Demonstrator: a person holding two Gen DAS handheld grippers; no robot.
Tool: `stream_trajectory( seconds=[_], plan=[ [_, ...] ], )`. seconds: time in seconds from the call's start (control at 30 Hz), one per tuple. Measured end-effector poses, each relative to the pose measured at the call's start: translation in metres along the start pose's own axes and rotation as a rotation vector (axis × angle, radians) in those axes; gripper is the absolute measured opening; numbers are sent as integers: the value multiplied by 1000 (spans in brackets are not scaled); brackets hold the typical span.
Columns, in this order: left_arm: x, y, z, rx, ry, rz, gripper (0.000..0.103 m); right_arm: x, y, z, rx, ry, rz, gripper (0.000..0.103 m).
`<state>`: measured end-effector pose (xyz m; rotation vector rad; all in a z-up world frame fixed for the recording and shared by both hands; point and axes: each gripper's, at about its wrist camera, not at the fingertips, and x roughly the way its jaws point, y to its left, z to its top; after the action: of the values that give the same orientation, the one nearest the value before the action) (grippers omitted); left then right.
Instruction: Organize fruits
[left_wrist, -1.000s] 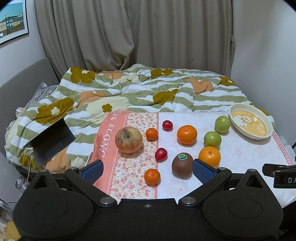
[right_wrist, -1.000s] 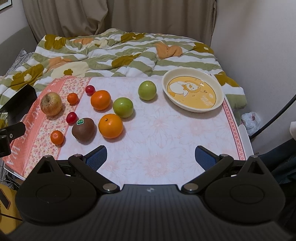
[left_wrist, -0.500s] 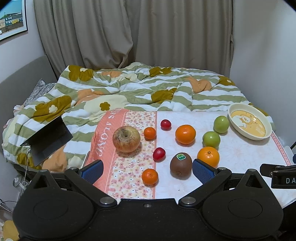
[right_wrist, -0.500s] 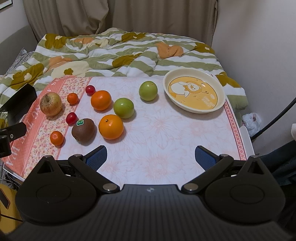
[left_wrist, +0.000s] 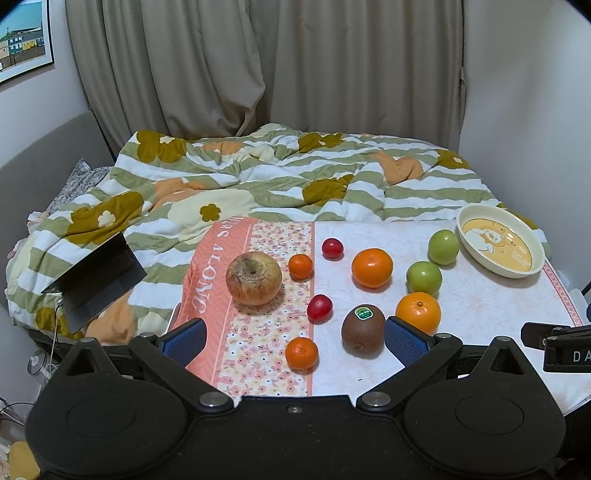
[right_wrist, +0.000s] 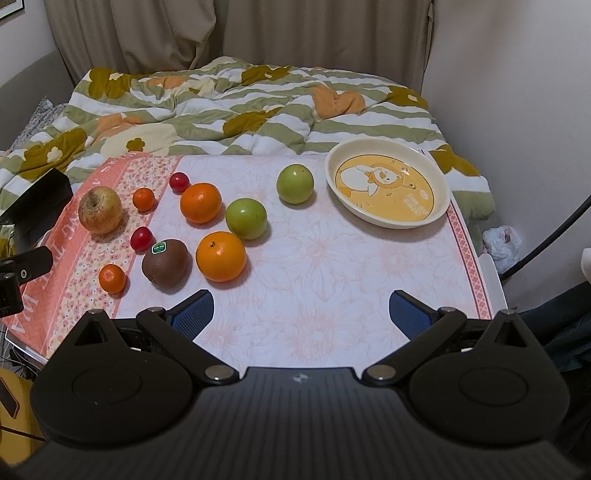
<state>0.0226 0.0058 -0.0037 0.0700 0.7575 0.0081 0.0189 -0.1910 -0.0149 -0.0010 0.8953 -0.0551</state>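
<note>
Both grippers, left (left_wrist: 294, 341) and right (right_wrist: 300, 313), hang spread wide and hold nothing at the bottom of their frames. The fruits lie loose on the cloth (right_wrist: 332, 266) mid-frame: kiwi (left_wrist: 363, 331), oranges, green apples; the bowl (right_wrist: 388, 216) sits upper right.

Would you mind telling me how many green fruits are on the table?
2. One green fruit sits just left of the dish; the other lies nearer, between the two big oranges. None seems hidden.
</note>
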Motion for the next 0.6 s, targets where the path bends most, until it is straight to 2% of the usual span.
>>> stream_trajectory(
  seconds=[0.6],
  plan=[
    [-6, 9, 1, -19, -19, -20, 103, -5, 2, 4, -3, -9, -2, 103]
  ],
)
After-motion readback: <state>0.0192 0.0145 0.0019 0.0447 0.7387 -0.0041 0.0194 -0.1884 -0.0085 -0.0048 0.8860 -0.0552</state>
